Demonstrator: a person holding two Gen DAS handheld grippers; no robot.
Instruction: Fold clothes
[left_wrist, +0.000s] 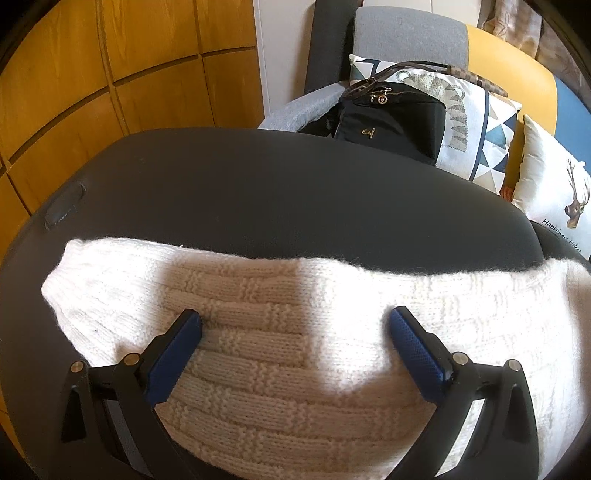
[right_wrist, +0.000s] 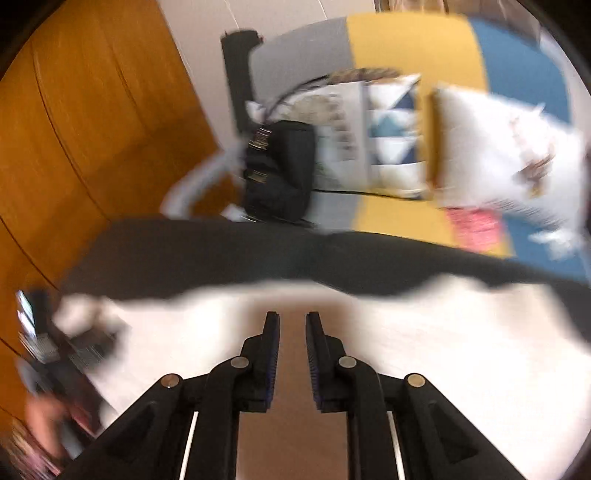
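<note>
Cream knitted wool, a sweater with a basket-weave pattern, lies spread across the near part of a dark grey table, partly in sunlight and partly in shade. The left gripper hovers over the knit with its blue-padded fingers spread wide apart, and nothing is caught between them. In the right wrist view, which is heavily blurred, the right gripper is above the same pale sweater; its fingers stand close together with a narrow gap, and no cloth shows between the pads. At the left edge of that view a hand appears, smeared by the blur. Beyond the table stands a sofa in grey, yellow and blue, with a black bag, a geometric-print cushion and a white cushion with a deer. Orange wooden panels fill the left.
</note>
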